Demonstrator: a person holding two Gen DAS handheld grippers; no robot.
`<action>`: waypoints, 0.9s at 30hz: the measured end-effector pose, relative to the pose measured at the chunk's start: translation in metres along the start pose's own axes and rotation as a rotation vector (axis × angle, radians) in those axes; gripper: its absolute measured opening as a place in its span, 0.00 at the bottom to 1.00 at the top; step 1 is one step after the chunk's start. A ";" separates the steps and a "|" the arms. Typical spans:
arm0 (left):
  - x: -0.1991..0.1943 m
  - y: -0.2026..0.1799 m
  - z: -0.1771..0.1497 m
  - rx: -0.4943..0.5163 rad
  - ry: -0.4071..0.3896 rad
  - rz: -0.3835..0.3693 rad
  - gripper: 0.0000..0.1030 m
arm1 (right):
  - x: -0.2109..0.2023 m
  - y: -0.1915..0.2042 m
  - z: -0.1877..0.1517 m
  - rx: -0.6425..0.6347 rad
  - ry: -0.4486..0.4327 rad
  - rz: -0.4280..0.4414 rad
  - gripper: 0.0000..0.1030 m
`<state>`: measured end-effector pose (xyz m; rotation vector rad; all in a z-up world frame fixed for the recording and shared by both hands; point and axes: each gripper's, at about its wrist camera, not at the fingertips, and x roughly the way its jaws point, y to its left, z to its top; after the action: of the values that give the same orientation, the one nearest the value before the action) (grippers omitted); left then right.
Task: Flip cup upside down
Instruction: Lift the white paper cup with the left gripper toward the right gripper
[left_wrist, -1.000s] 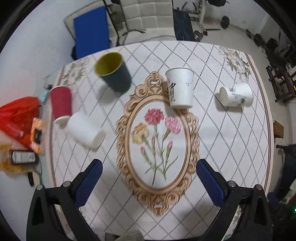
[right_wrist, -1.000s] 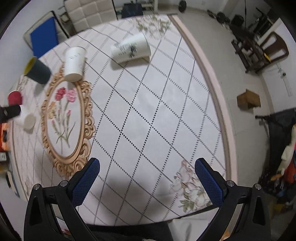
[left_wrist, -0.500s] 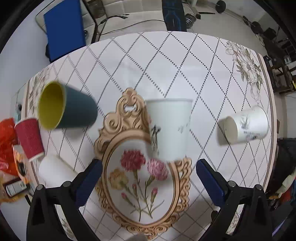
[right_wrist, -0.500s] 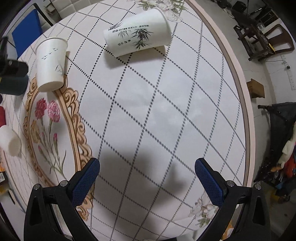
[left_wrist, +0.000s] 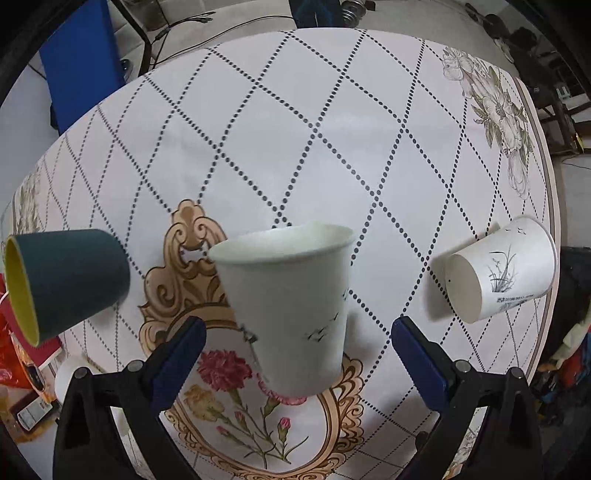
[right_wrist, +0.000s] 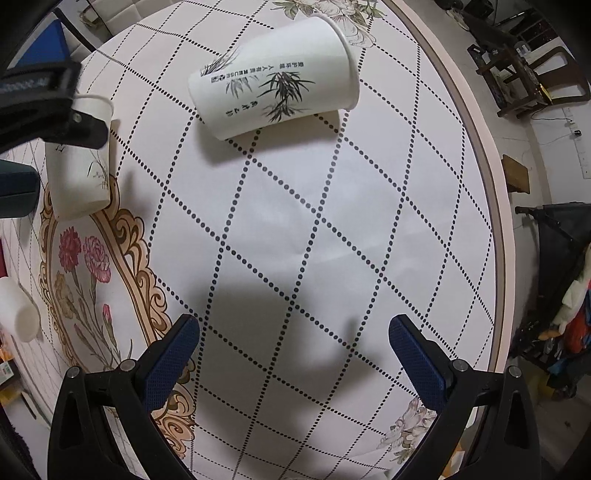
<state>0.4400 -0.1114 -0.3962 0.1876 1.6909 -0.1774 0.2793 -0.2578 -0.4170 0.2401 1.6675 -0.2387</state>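
Left claw (left_wrist: 295, 354) open wide, blue pads well apart, nothing gripped. An upright white cup (left_wrist: 288, 314) stands between the pads, mouth up, touching neither. Its base sits on the flower medallion (left_wrist: 236, 406) printed on the counter (left_wrist: 295, 129) cloth. The cup hides the medallion's upper middle; the claw's black frame cuts off the lower corners of the view.

Left of it, a dark teal cup (left_wrist: 70, 280) lies on its side, yellow inside facing left; its rim is close to the picture's edge. Below it a red patch and a white shape (left_wrist: 70, 373) sit partly behind the claw's left finger; too little shows to say what they are. To the right, a second white cup (left_wrist: 502, 269) lies on its side, base toward the camera, near the counter's edge.

Right claw (right_wrist: 293, 354) also open wide and holding nothing, over bare diamond-patterned cloth with a dark shadow (right_wrist: 280, 332) under it. In this view the lying cup, printed with bamboo and the word REUSE, is well ahead (right_wrist: 273, 77), mouth to the right. The upright cup (right_wrist: 79, 170) appears at far left with the left claw's black body overlapping its rim, so the mouth is mostly hidden. A sliver of the teal cup (right_wrist: 16, 192) is cut off at the left edge. Another white cup (right_wrist: 18, 314) lies lower left, only partly in frame.
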 end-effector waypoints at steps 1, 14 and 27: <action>0.002 -0.001 0.001 -0.001 0.000 -0.001 1.00 | 0.000 0.000 0.000 -0.002 -0.001 0.000 1.00; 0.027 0.014 0.037 0.000 -0.029 0.027 0.61 | 0.001 0.007 -0.011 -0.017 -0.004 -0.005 1.00; 0.026 0.026 0.043 -0.008 -0.062 0.032 0.59 | -0.013 0.009 -0.011 -0.015 -0.014 0.002 1.00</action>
<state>0.4844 -0.0955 -0.4274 0.2008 1.6257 -0.1507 0.2733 -0.2459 -0.4033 0.2282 1.6543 -0.2253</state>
